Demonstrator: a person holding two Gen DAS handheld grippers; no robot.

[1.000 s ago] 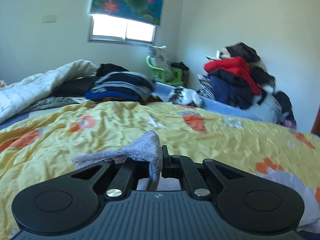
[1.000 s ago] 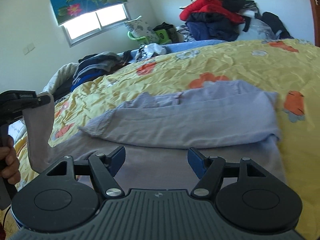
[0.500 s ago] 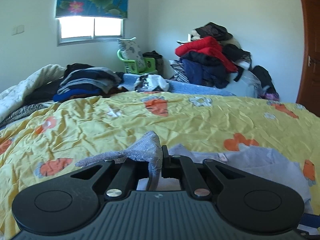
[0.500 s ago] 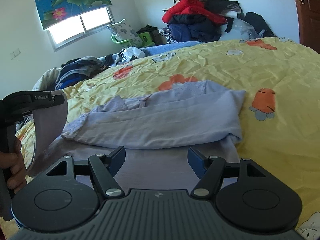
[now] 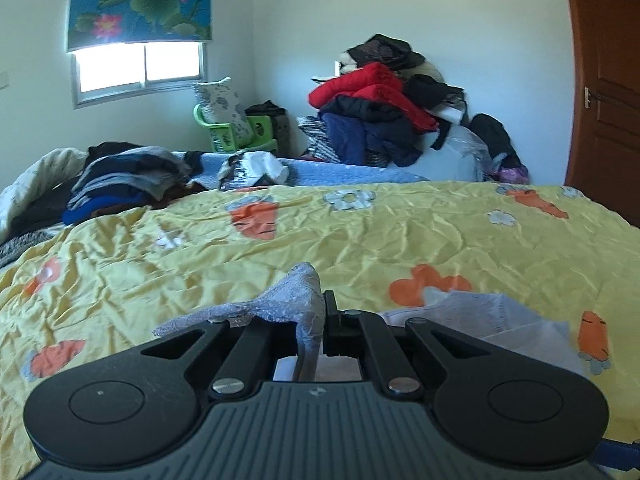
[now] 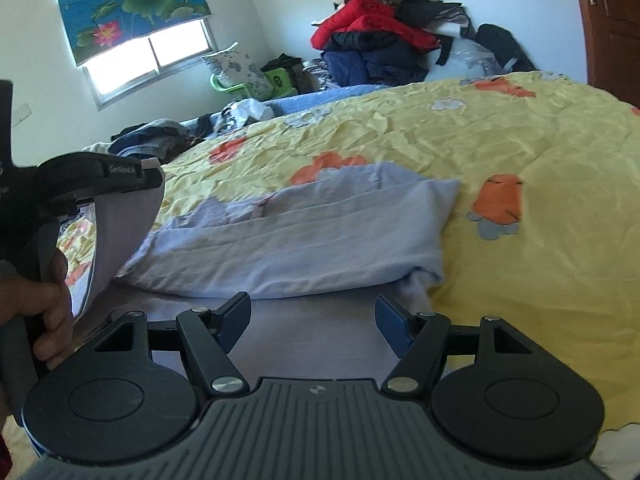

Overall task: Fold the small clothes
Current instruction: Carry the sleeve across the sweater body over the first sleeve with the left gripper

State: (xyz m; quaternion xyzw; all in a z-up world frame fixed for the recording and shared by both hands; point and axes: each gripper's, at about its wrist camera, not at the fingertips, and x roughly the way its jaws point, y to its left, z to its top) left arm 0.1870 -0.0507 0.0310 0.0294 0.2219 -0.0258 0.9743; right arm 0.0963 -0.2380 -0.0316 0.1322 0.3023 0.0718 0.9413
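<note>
**Left gripper lifts a corner of the lilac garment**

The left gripper [image 5: 323,316] has its jaws clamped on a corner of the lilac garment [image 6: 304,236], raised at the near left. The rest lies partly folded on the yellow bedspread [image 6: 500,140]. The right gripper [image 6: 314,320] hovers over the near edge, jaws apart.

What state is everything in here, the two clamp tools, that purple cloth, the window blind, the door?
Left hand-held gripper: shut on a cloth corner.
Right hand-held gripper: open, empty.
Lilac fabric garment: partly folded, one corner lifted.
Lotus-print roller blind: half lowered.
Brown wooden door: closed.
</note>
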